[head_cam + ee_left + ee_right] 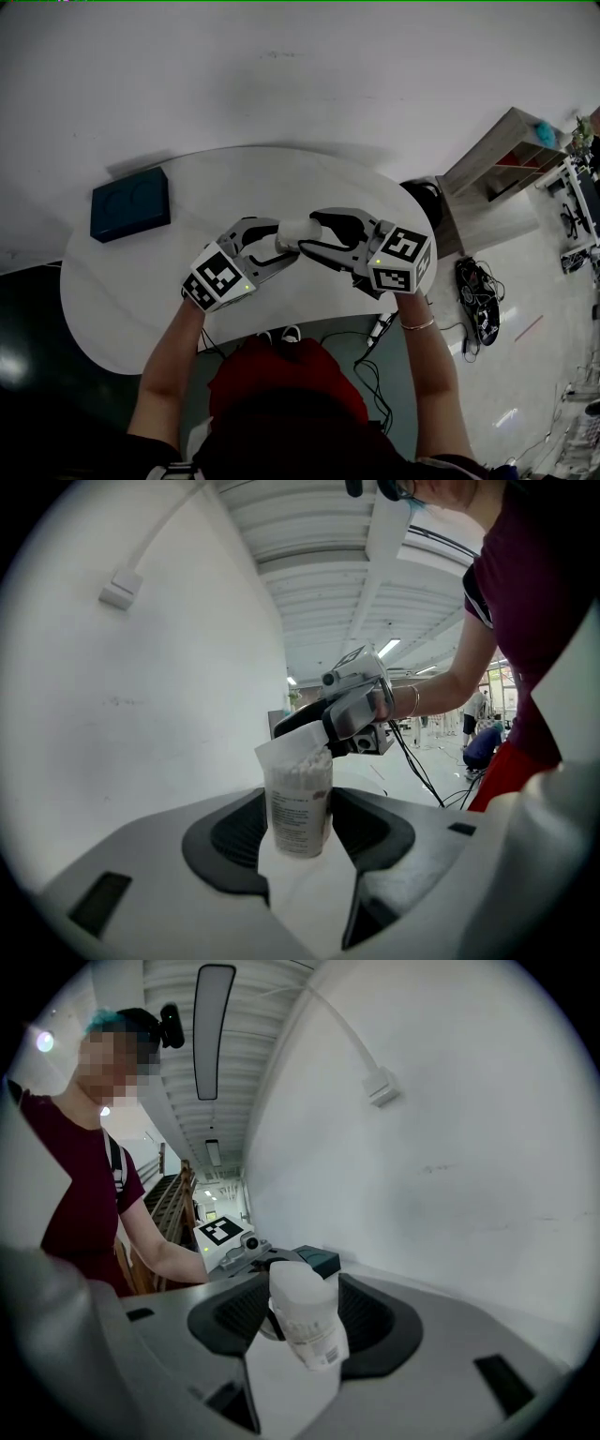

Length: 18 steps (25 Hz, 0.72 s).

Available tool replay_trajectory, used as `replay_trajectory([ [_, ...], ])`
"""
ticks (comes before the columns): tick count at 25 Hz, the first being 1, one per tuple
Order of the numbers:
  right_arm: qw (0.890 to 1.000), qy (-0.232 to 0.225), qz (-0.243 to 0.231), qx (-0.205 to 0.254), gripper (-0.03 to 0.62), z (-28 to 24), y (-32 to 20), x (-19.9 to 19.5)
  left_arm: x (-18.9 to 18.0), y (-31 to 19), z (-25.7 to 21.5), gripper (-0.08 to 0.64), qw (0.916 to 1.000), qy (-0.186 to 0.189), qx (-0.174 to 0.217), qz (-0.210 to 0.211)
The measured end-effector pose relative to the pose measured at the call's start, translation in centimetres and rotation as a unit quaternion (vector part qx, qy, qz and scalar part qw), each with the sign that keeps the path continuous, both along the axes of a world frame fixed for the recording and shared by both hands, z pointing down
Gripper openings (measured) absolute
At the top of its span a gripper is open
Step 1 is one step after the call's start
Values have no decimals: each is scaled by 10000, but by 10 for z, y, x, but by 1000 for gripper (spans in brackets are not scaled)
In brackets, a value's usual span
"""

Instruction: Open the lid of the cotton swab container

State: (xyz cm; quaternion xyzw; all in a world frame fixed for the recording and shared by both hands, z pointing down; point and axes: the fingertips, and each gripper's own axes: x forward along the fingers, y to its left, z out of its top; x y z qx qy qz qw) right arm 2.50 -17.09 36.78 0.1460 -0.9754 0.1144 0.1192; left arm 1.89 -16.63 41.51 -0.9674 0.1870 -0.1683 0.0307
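The cotton swab container (292, 232) is a clear tube with a printed label, held in the air above the white table (141, 300). In the left gripper view my left gripper (300, 829) is shut on the container's (299, 816) body, and white swab tips show at its top. Its translucent lid (291, 750) is tilted up off the rim, and the black jaws of my right gripper (317, 731) are pinched on it. In the right gripper view the container (311, 1324) fills the gap of my right gripper (305, 1321). From above, the left gripper (274, 246) and right gripper (307, 242) meet tip to tip.
A dark blue box (130, 203) lies at the table's far left, also seen behind the jaws as the blue box (317, 1258). A wooden shelf (511, 150) and cables on the floor (478, 300) are to the right. A white wall stands behind the table.
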Motion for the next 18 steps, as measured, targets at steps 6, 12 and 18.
replay_trajectory([
  [6, 9998, 20, 96, 150, 241, -1, -1, 0, 0, -2, 1, 236, 10000, 3, -40, -68],
  [12, 9995, -55, 217, 221, 241, -4, -3, 0, -1, -4, 1, 235, 9999, -14, -46, -150],
  [18, 9971, -172, 617, 400, 239, -10, -15, 4, -7, -2, 8, 232, 9997, -119, -114, -178],
])
